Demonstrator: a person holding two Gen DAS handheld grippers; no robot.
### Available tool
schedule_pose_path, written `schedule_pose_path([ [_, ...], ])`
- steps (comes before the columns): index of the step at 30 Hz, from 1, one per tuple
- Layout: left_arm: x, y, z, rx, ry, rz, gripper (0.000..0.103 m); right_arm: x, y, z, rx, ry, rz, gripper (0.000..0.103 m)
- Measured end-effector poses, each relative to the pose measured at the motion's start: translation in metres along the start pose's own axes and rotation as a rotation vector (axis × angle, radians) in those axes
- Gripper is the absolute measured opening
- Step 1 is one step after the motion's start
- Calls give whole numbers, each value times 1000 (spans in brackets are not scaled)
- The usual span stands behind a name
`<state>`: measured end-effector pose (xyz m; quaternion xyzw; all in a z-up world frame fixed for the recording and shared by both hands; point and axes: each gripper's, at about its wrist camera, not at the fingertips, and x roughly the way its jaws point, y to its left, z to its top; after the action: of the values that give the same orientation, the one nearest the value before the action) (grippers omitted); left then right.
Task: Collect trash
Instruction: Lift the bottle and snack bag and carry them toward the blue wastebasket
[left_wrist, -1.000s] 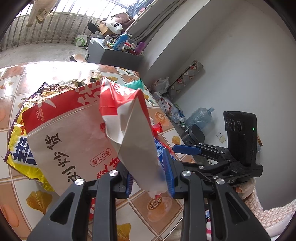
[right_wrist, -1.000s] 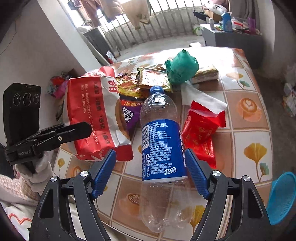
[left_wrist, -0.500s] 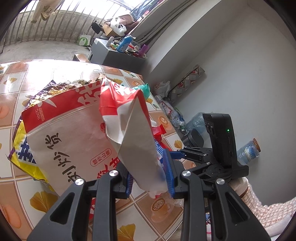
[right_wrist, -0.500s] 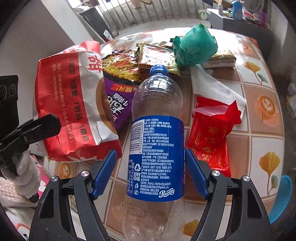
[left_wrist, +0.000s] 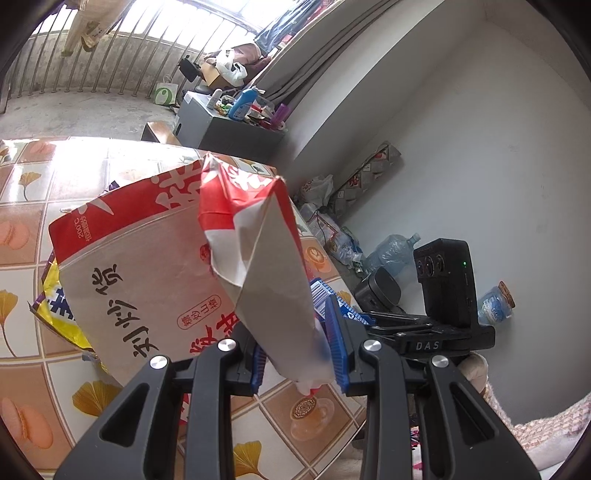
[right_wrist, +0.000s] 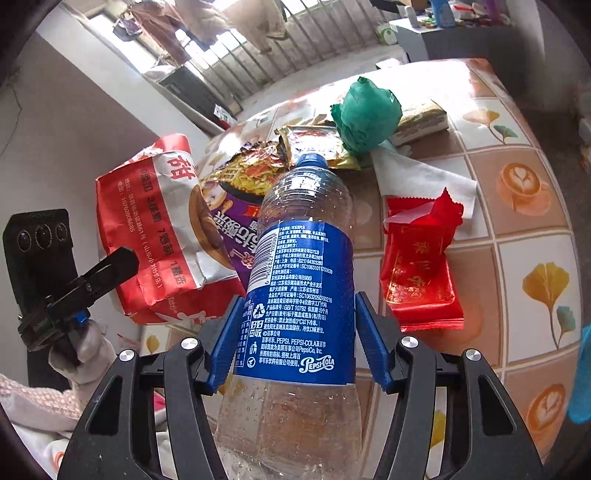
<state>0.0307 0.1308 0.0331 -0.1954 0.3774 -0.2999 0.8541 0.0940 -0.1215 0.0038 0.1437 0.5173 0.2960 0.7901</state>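
Note:
My left gripper (left_wrist: 297, 350) is shut on the edge of a big red-and-white paper bag (left_wrist: 155, 266) and holds it up over the table's near edge; the bag also shows in the right wrist view (right_wrist: 155, 229). My right gripper (right_wrist: 299, 339) is shut on an empty clear Pepsi bottle (right_wrist: 299, 280) with a blue label and cap, held up above the table. A red wrapper (right_wrist: 421, 266), a white tissue (right_wrist: 421, 177), a green crumpled bag (right_wrist: 365, 114) and several snack wrappers (right_wrist: 258, 173) lie on the tiled table (right_wrist: 517, 229).
A yellow wrapper (left_wrist: 59, 306) lies under the held bag. A flat packet (right_wrist: 421, 122) lies behind the green bag. A blue object (right_wrist: 581, 376) sits off the table's right edge. Large water bottles (left_wrist: 388, 251) and bags stand on the floor by the wall.
The right gripper has closed on the Pepsi bottle and lifted it off the table. The left gripper has kept its hold on the paper bag and raised it slightly.

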Motion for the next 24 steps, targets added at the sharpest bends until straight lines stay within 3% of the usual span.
schedule_pose_path([
  [6, -18, -35, 8, 56, -24, -70, 28, -53, 0, -7, 45, -167, 77, 56],
  [12, 0, -92, 34, 177, 21, -173, 28, -122, -25, -25, 139, -391, -1, 56],
  [18, 89, -168, 67, 254, 208, -317, 28, -176, -81, -64, 349, -595, -179, 56],
  [24, 217, -264, 58, 378, 417, -348, 28, -222, -158, -118, 599, -704, -349, 56],
])
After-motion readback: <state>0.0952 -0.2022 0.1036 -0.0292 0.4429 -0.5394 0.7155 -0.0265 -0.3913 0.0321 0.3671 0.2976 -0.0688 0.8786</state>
